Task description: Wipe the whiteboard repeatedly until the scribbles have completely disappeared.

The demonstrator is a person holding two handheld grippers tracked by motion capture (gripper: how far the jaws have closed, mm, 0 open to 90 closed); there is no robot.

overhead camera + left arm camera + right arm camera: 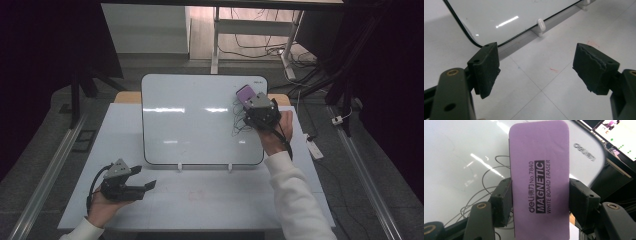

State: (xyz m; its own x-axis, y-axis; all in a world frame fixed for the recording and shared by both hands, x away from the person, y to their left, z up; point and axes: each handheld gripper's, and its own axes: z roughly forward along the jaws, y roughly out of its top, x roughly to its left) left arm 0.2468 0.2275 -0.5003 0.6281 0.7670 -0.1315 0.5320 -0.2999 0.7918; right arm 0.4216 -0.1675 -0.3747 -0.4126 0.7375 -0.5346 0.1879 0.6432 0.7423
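A whiteboard (pixel 190 120) leans upright on the white table, with thin black scribbles (pixel 240 117) near its right side. My right gripper (pixel 252 102) is shut on a purple magnetic board eraser (pixel 539 177), pressed flat against the board's upper right by the scribbles (pixel 486 185). The eraser (pixel 244 93) pokes out beyond the gripper in the high view. My left gripper (pixel 150 185) rests low at the table's front left, held in a hand, open and holding nothing. In the left gripper view its pads (pixel 486 67) stand wide apart over bare table, facing the board's lower corner (pixel 474 43).
Two white clips (pixel 179 167) hold the board's bottom edge; one clip (pixel 540 26) is in the left gripper view. A white power strip (pixel 315 148) lies off the table's right edge. Cables trail on the floor beyond the table, among desk legs (pixel 216 40).
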